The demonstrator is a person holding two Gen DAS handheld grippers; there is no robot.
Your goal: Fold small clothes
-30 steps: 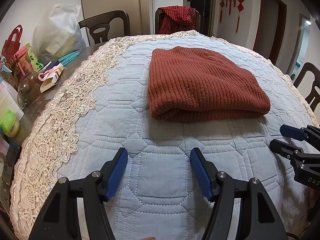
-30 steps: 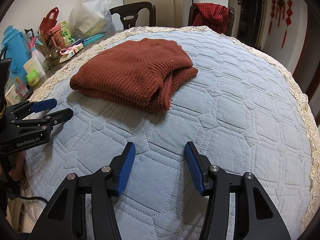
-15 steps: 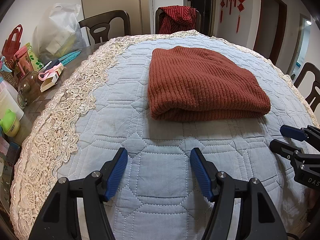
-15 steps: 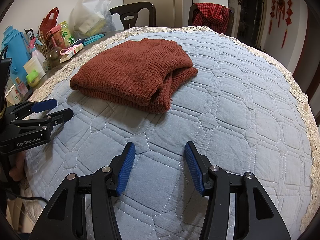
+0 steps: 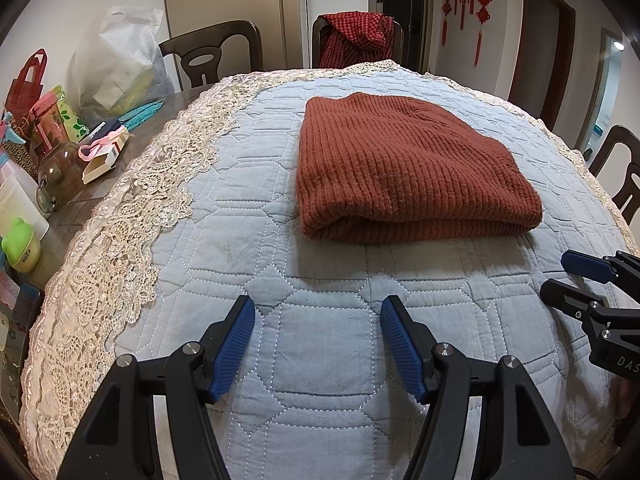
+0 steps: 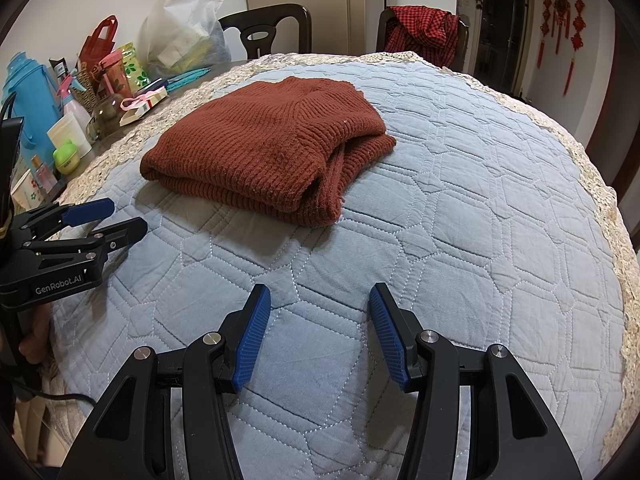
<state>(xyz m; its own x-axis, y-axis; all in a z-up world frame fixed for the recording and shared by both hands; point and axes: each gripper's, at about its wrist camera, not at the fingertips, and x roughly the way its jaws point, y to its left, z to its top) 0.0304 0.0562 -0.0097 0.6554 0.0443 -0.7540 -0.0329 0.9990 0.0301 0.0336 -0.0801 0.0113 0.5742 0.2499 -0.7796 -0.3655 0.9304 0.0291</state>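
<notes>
Nothing moved since the earlier frame: both my claws, left gripper (image 5: 318, 342) and right gripper (image 6: 316, 336), hang wide and empty just short of the sweater (image 5: 404, 168). Sweater looks fully folded, so next I'd judge it only needs setting aside.

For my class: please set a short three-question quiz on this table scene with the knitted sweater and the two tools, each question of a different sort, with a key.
1. True or false: the rust-red sweater lies folded on the blue quilted cover.
2. Multiple choice: what is between the left tool's pads? A) a sweater sleeve B) nothing, only the cover below C) a lace edge
3. Fill in: the red checked garment hangs over a ____.

Key:
1. True
2. B; the right tool is open and empty too.
3. Chair
</notes>
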